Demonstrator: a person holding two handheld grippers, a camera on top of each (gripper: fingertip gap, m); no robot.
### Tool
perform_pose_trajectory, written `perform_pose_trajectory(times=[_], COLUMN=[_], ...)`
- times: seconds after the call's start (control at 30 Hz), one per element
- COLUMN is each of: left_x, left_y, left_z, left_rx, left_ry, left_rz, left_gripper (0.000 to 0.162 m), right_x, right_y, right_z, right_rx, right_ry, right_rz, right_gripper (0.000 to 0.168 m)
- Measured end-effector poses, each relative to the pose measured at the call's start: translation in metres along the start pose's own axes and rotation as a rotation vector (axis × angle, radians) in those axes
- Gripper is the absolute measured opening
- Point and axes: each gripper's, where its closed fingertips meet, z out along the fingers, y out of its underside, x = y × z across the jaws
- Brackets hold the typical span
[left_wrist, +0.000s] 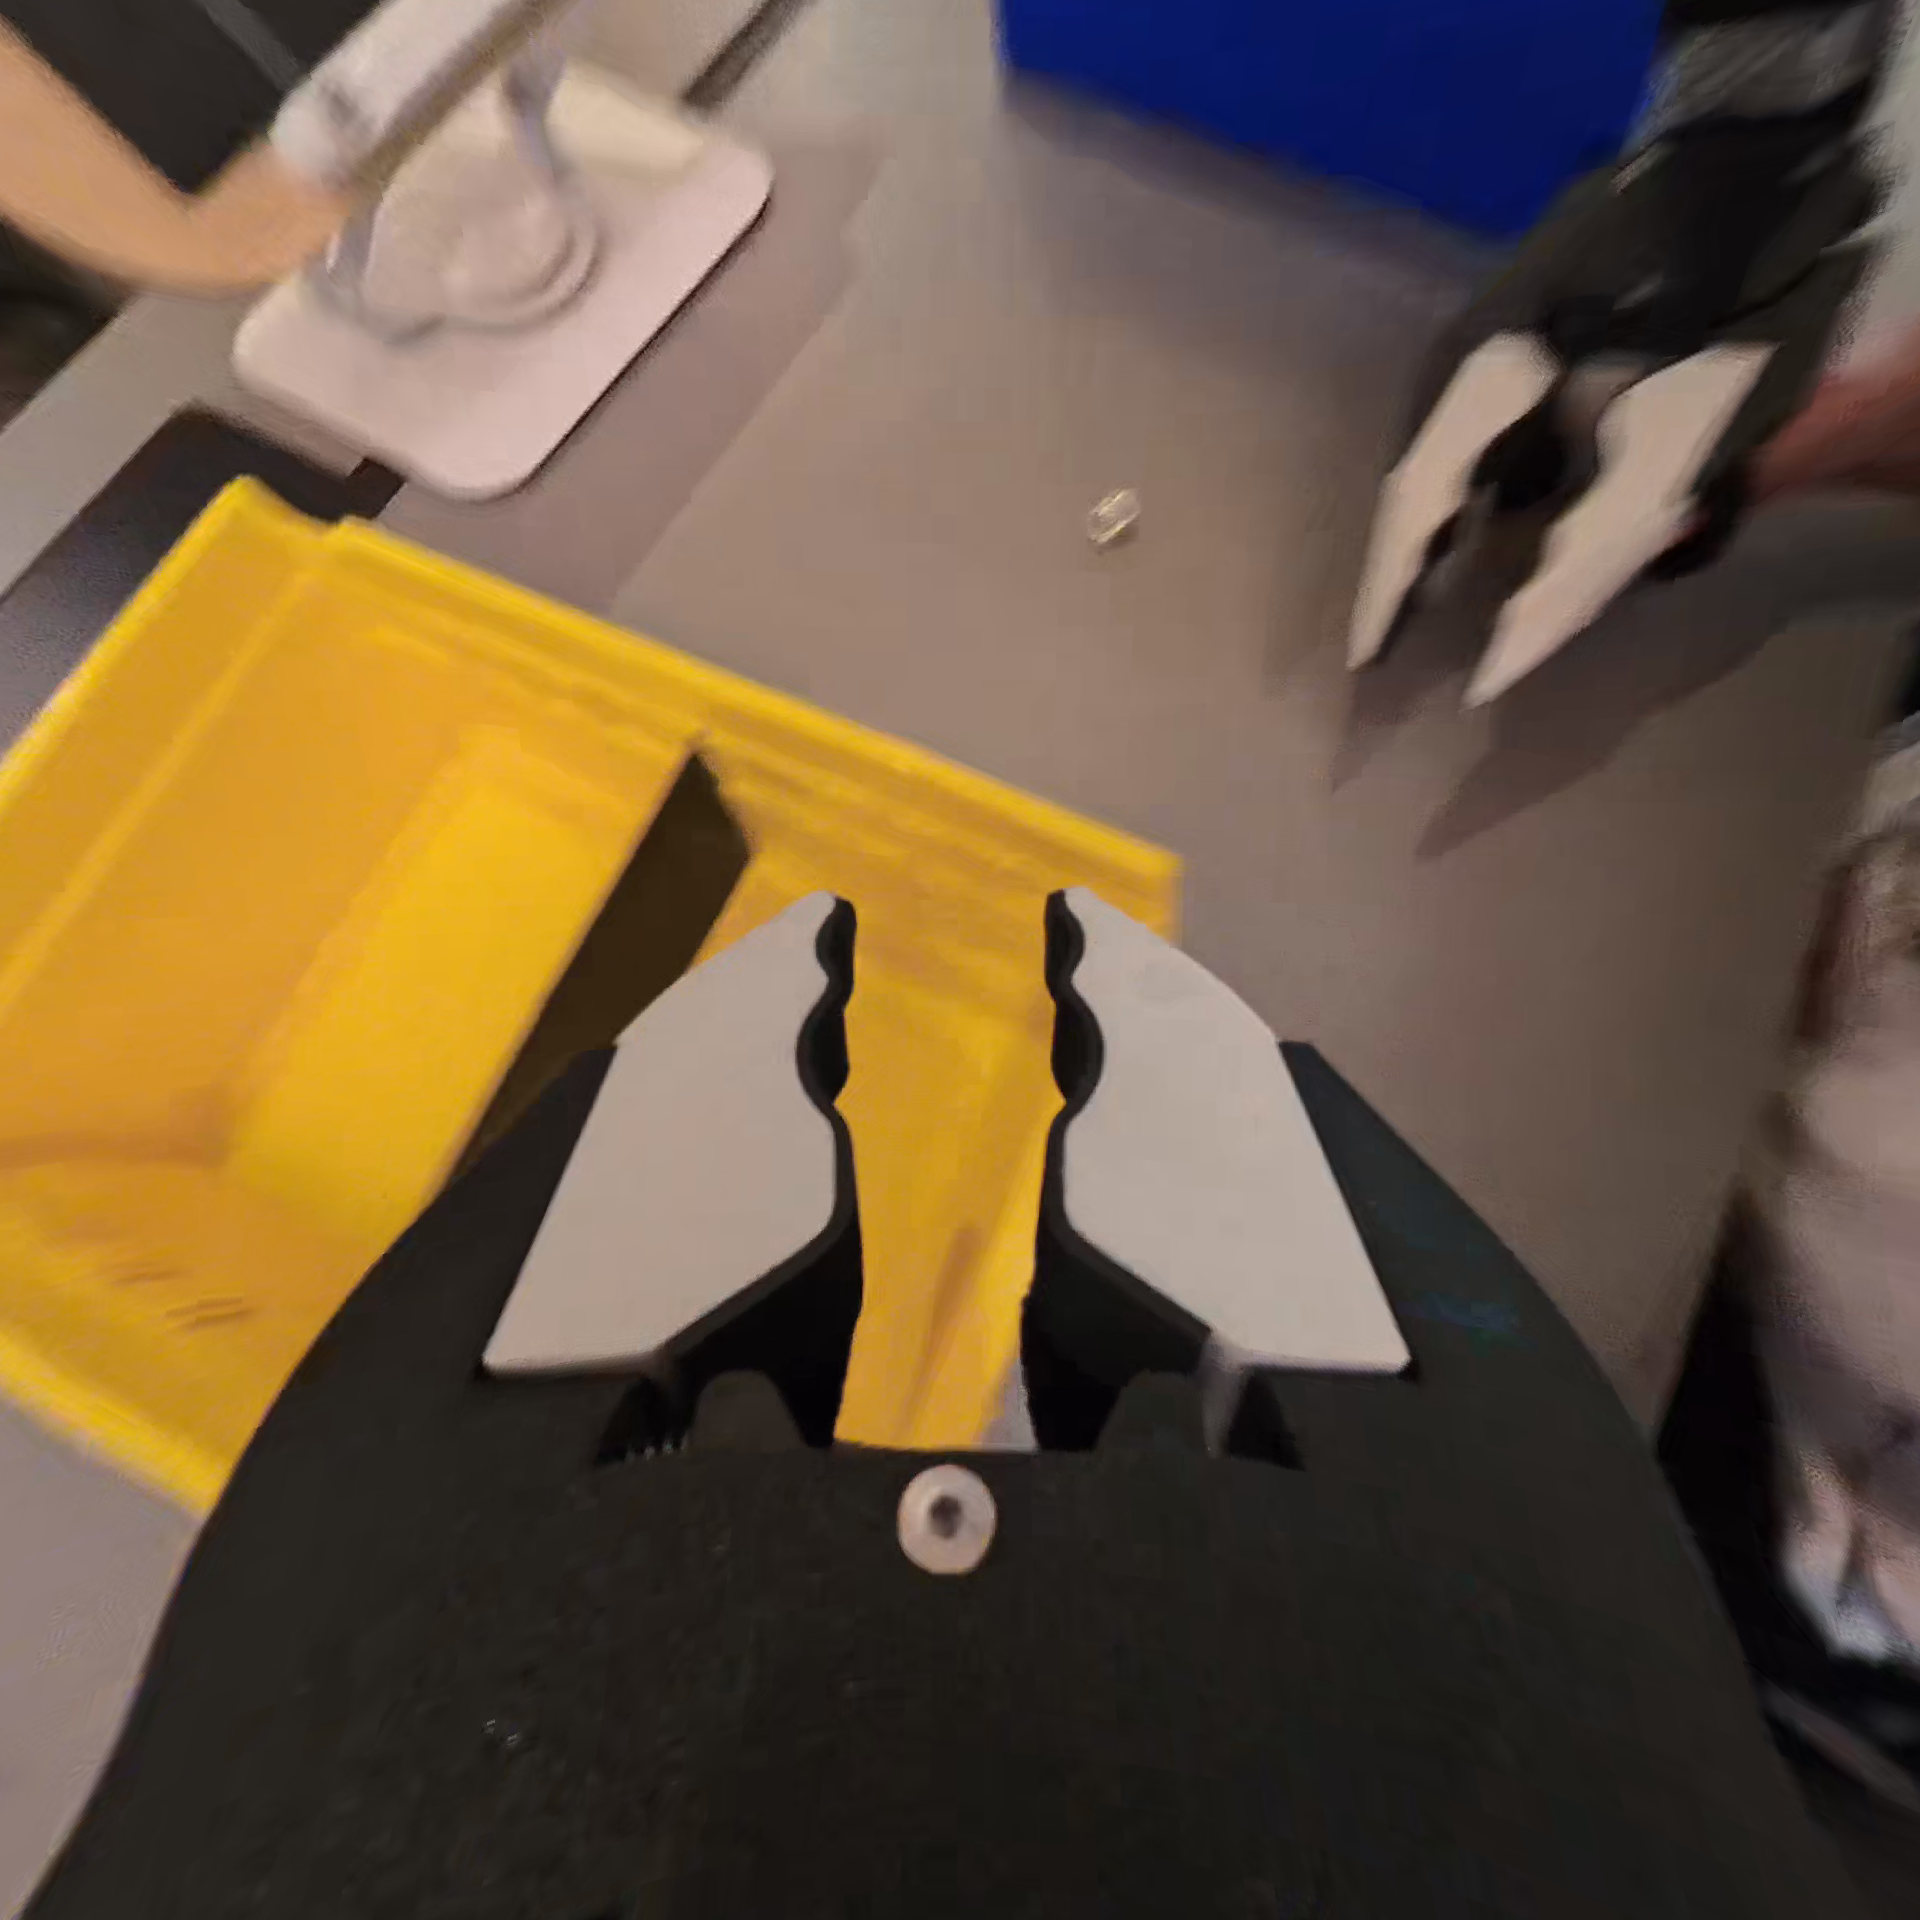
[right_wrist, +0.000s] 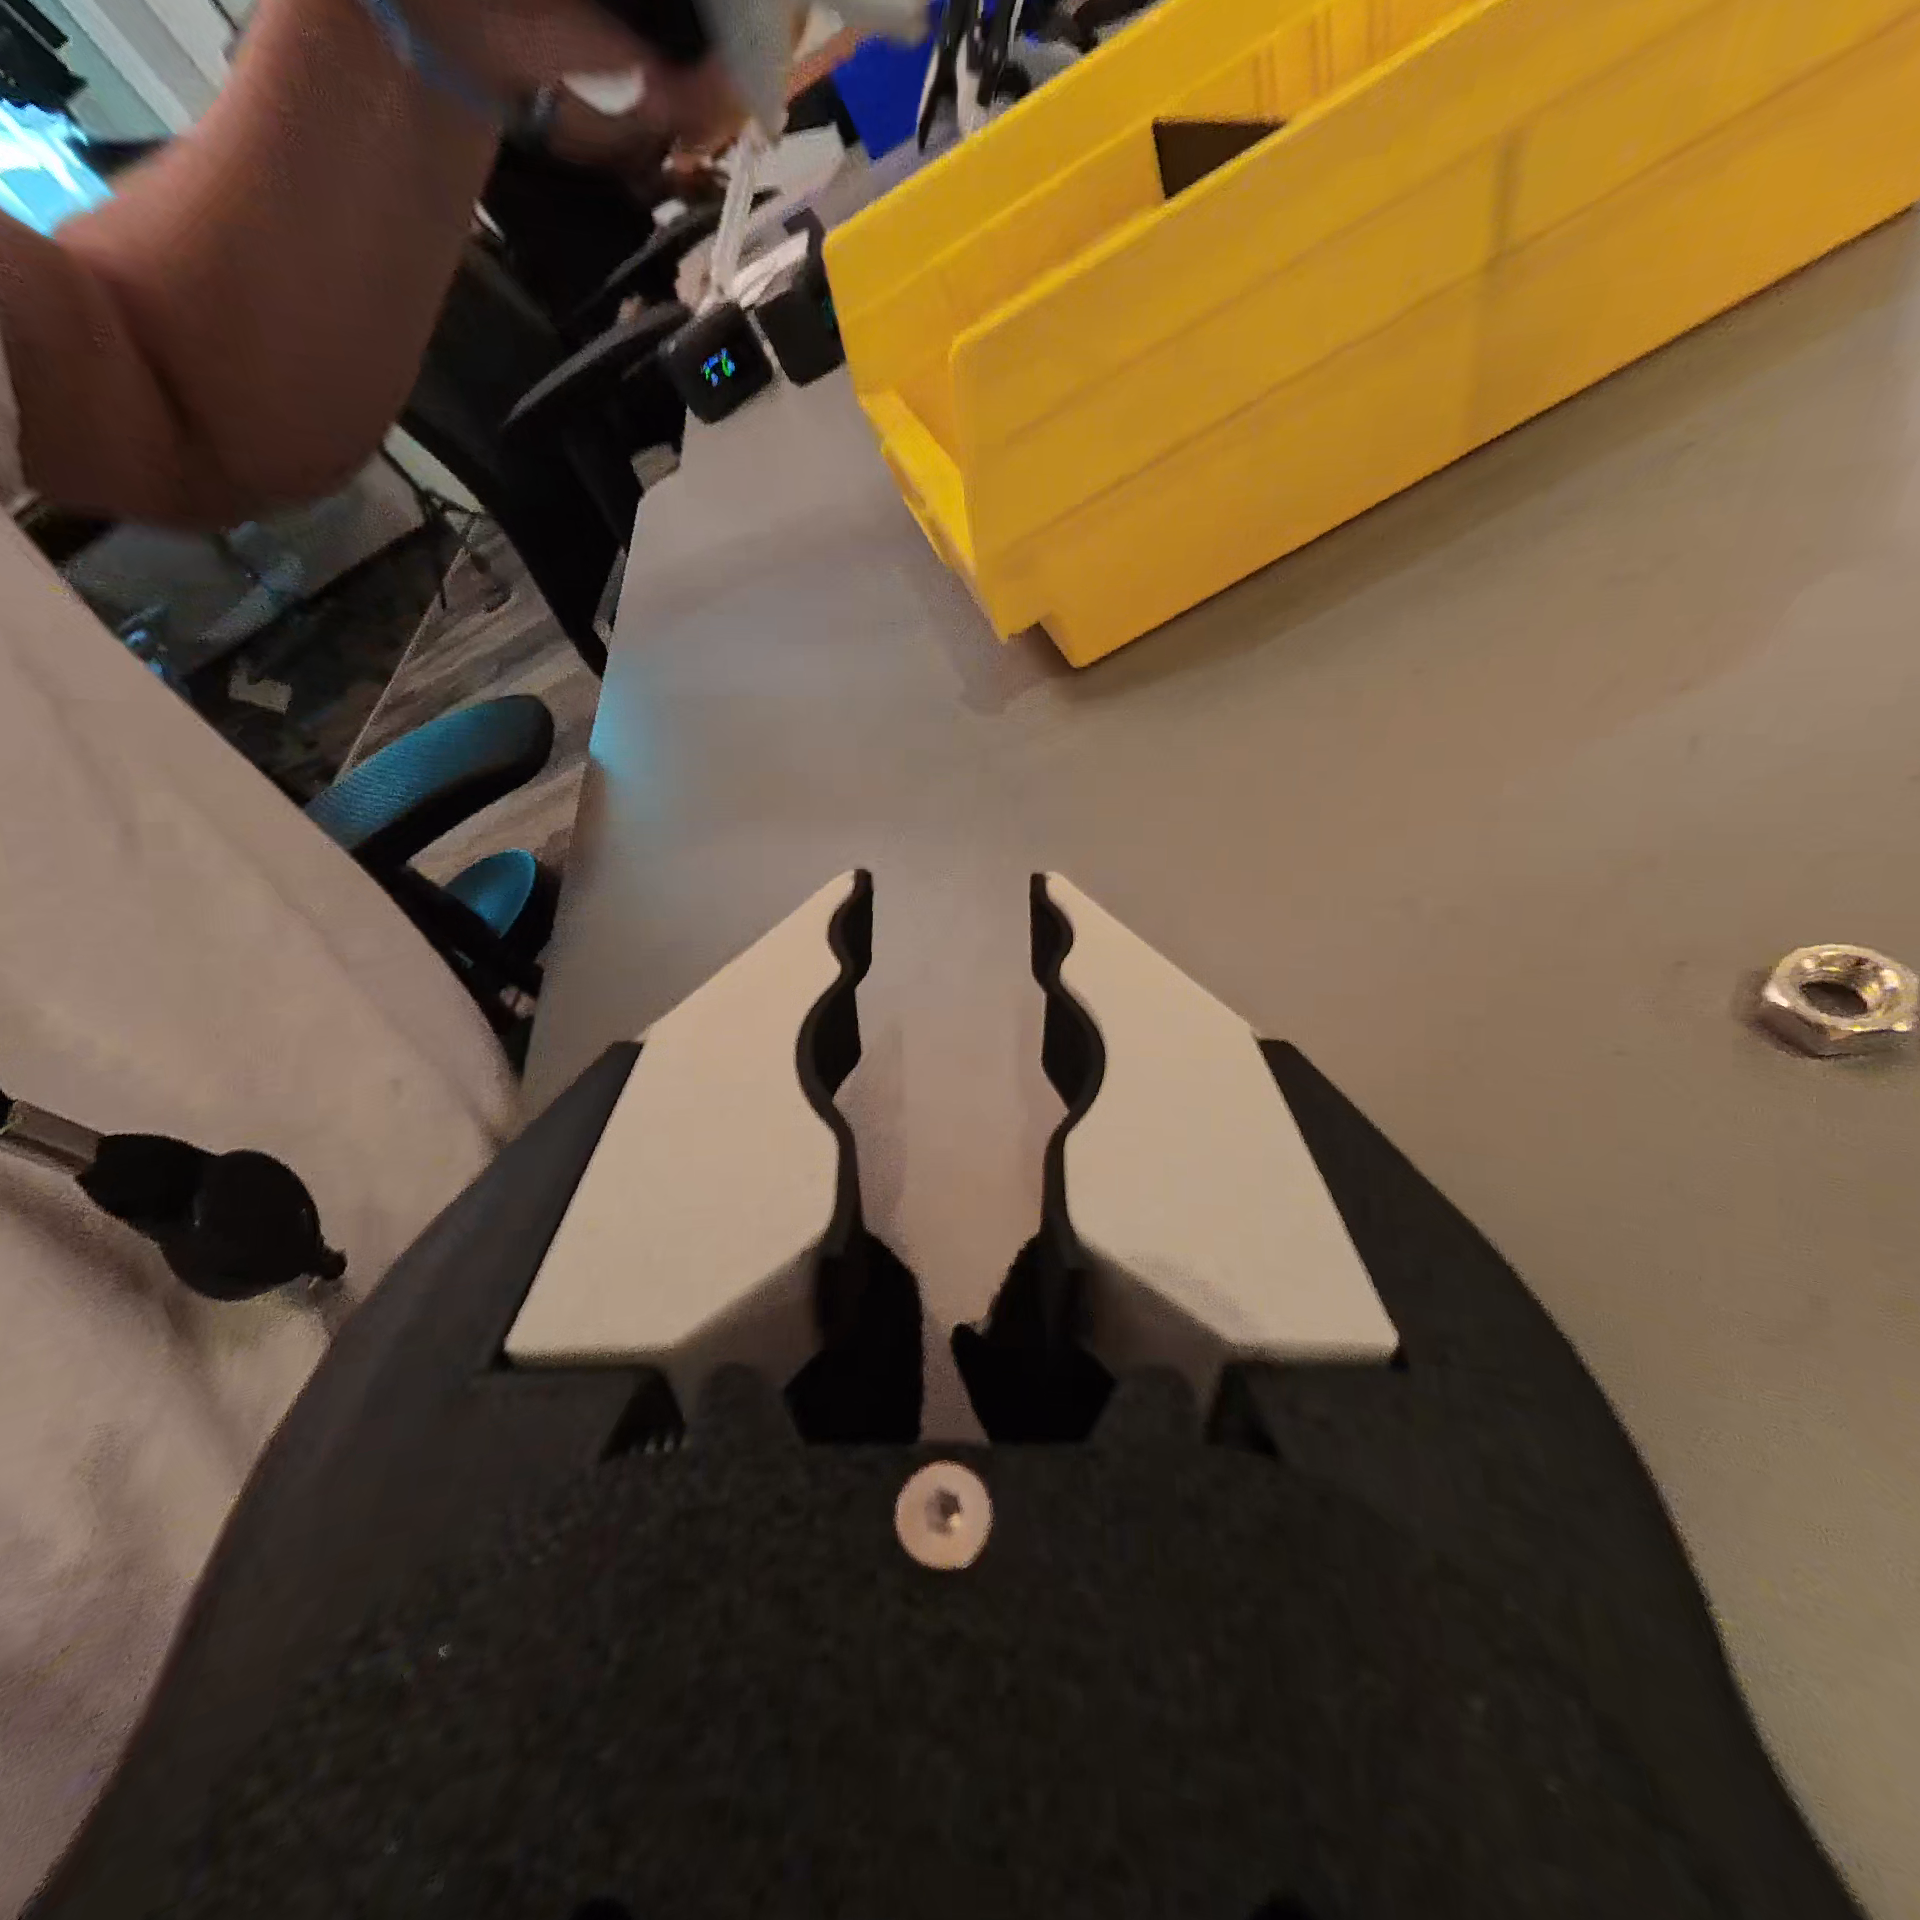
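Table (right_wrist: 1351, 831), grey, carried everything. Yellow bin (left_wrist: 312, 883) sat on it w/ a black divider inside. Left gripper (left_wrist: 951, 904) hovered over bin's near end, jaws apart, nothing betw. them. Right gripper (right_wrist: 948, 883) low over bare tabletop, jaws also apart & empty. Steel nut (right_wrist: 1837, 997) lay on table just to its right, apart from bin.

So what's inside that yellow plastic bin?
The yellow plastic bin shows bare yellow floor and a dark slot in one wall. The left gripper, jaws apart and holding nothing, hangs over it and covers the near part, so that part stays unseen.
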Motion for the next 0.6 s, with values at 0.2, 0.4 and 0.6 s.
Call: perform_pose_trajectory(times=[0.2, 0.4, 0.6], left_x=[-0.115, -0.144, -0.132], left_y=[0.042, 0.081, 0.099], left_z=[0.029, 0.071, 0.088], left_rx=[-0.425, -0.699, -0.791], left_ry=[-0.01, 0.184, 0.319], left_rz=[0.279, 0.214, 0.108], left_gripper=[0.032, 0.032, 0.032], right_x=[0.003, 0.011, 0.013], right_y=[-0.007, -0.013, -0.012], right_z=[-0.006, -0.014, -0.02], right_rx=[0.047, 0.085, 0.085], right_ry=[-0.034, -0.046, -0.041], right_rz=[0.022, 0.068, 0.074], right_gripper=[0.029, 0.029, 0.029])
